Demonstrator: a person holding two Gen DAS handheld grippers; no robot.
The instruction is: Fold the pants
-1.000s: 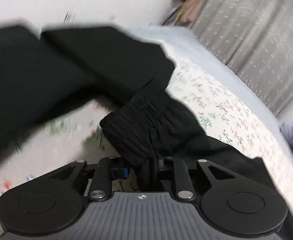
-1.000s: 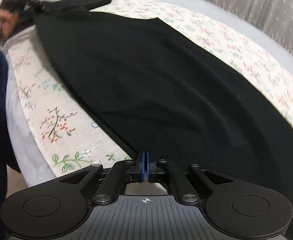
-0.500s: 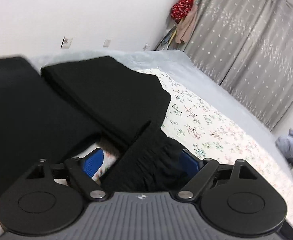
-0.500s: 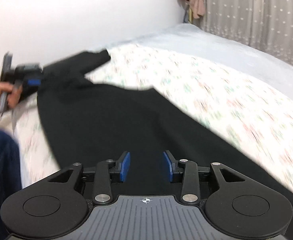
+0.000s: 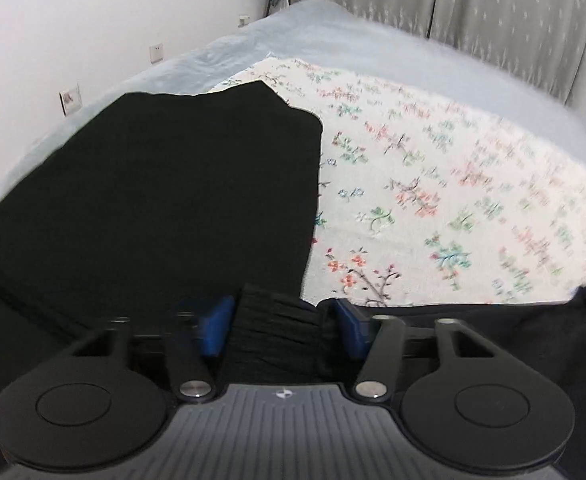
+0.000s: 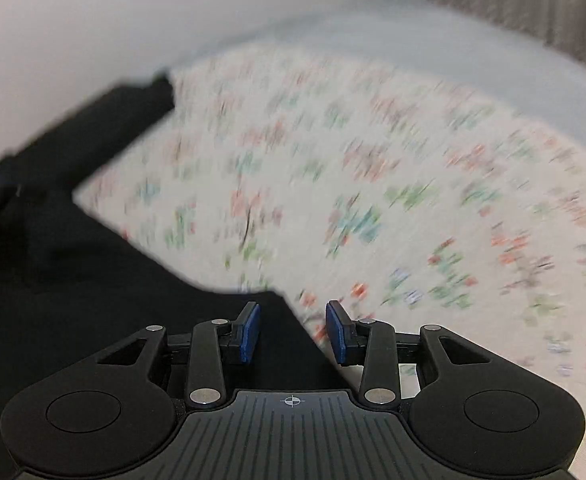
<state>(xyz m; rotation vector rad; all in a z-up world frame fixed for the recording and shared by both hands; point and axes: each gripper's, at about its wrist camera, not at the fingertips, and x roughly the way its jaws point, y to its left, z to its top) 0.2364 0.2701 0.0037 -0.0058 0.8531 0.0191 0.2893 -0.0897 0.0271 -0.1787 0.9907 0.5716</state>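
The black pants [image 5: 165, 200] lie spread on the floral blanket [image 5: 433, 184], a broad dark panel stretching ahead and to the left of the left gripper [image 5: 279, 326], with its ribbed waistband [image 5: 273, 332] bunched between that gripper's blue pads [image 5: 217, 330]. The jaws there stand wide, so the band sits loose between them and is not pinched. In the right wrist view, which is blurred, the right gripper [image 6: 293, 330] hovers with its jaws parted over an edge of the pants [image 6: 93, 300], the cloth running under its left pad [image 6: 249, 332] and away to the left, nothing gripped. The step in hand looks like letting go after laying a fold and choosing the next hold. To do it well, lift both tools straight clear so the pads do not drag the fabric and disturb the layer, then take fresh grips at matching corners of the folded edge, pinching all layers together. Beyond the blanket lie the grey bedsheet [image 5: 373, 44], the white wall [image 5: 93, 20] and the curtain [image 5: 493, 8].
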